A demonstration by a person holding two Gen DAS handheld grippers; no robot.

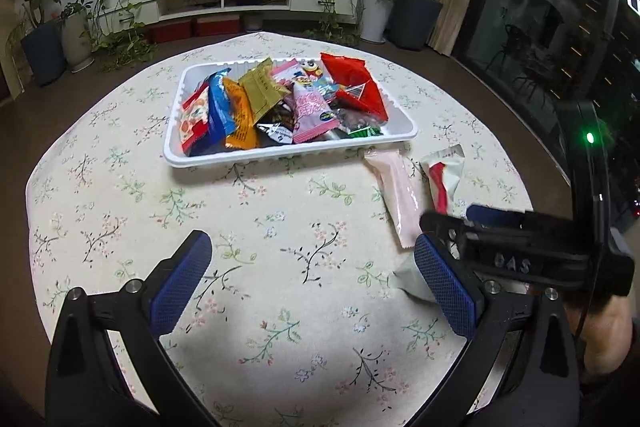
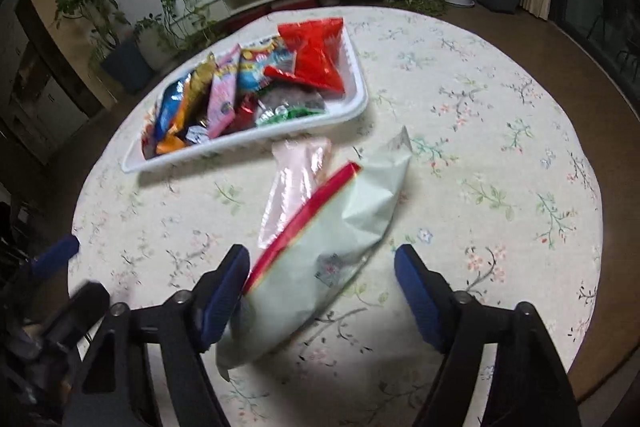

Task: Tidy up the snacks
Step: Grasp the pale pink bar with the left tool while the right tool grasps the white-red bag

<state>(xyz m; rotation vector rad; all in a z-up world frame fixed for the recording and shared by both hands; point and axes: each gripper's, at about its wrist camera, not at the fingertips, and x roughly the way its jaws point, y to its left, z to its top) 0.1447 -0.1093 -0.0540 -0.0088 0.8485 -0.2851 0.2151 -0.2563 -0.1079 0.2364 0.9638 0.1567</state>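
Observation:
A white tray (image 1: 280, 157) (image 2: 224, 147) full of colourful snack packets stands on the far half of the table. Two packets lie loose on the cloth in front of its right end. One is a pink packet (image 1: 394, 195) (image 2: 296, 179). The other is a pale packet with a red stripe (image 1: 444, 175) (image 2: 344, 219). My right gripper (image 2: 322, 287) (image 1: 452, 217) is open and low over the pale packet, which lies between its fingers. The left pad is at the packet's edge and the right pad stands clear of it. My left gripper (image 1: 314, 281) (image 2: 74, 273) is open over bare cloth, with nothing between its fingers.
The round table has a floral cloth (image 1: 280, 227), and its edge curves close on both sides. A person's hand (image 1: 608, 327) holds the right gripper. Potted plants (image 1: 412, 11) and a low TV cabinet (image 1: 240, 1) stand beyond the table.

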